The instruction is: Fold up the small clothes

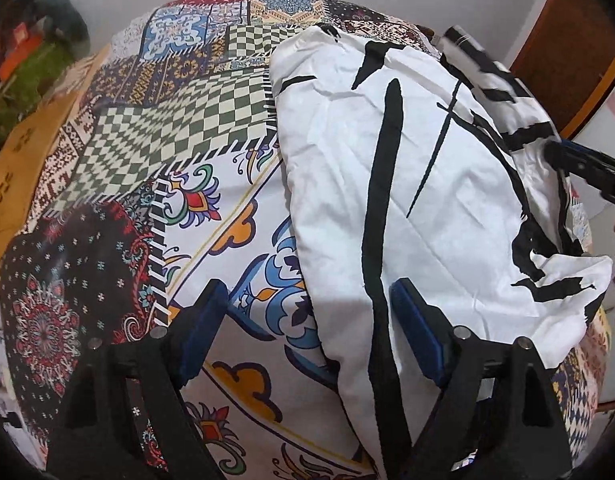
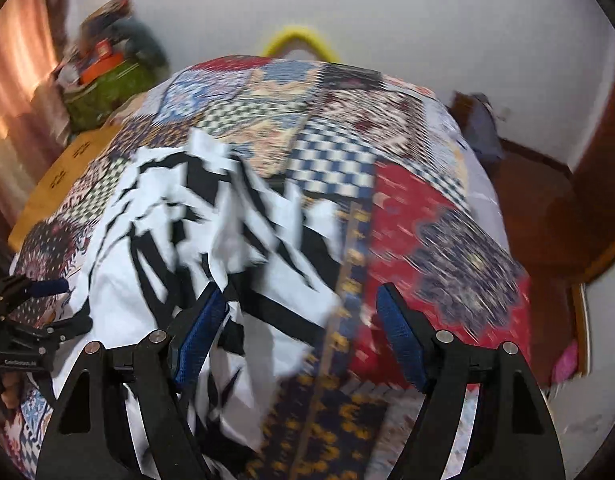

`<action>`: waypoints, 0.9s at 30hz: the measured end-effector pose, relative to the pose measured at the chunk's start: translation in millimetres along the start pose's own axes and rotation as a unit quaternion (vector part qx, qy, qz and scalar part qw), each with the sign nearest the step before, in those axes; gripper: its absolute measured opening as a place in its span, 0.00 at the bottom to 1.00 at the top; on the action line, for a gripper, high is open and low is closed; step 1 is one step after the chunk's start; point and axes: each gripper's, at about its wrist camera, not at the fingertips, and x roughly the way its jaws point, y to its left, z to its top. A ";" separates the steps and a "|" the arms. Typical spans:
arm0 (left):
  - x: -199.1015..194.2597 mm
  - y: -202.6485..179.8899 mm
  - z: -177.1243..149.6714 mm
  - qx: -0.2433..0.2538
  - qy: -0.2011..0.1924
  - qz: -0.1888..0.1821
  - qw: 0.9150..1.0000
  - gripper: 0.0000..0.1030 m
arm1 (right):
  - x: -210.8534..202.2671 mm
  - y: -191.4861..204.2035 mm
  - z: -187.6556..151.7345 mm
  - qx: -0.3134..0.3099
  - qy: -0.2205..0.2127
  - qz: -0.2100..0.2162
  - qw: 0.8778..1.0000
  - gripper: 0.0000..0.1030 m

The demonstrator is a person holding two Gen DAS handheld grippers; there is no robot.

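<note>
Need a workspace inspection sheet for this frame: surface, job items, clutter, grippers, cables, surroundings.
Surface: patchwork bedspread, bright mixed patterns.
Job's things: white garment with black stripes, rumpled, lying on the bedspread.
Clutter: pile of bags and boxes beside the bed, blurred.
Grippers: left hand-held gripper open, garment edge between its fingers, not pinched; right hand-held gripper open over the garment's edge.
Cables: nothing seen.
Surroundings: white wall, curtain, yellow ring, wooden furniture.

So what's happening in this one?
A person is folding a white garment with black stripes spread on a patchwork-print bedspread. The left hand-held gripper is open over the garment's near edge, which lies between its fingers, not pinched. The right hand-held gripper is open at the opposite edge, also gripping nothing.
</note>
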 end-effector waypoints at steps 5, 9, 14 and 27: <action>-9.7 -4.6 -2.8 0.002 0.000 0.020 1.000 0.82 | -27.3 -16.6 -22.1 0.023 -0.006 0.015 1.000 0.72; -24.2 -9.6 -9.0 0.011 -0.006 0.033 0.999 0.82 | -45.2 -8.9 -38.4 0.021 -0.013 0.047 0.999 0.72; -44.1 -20.5 -21.6 0.032 -0.013 0.020 0.999 0.82 | -48.3 12.9 -59.0 0.032 0.003 0.116 0.993 0.73; -45.8 -29.8 -59.0 0.065 -0.013 0.027 0.997 0.83 | -16.3 24.4 -104.4 0.057 0.056 0.142 0.987 0.61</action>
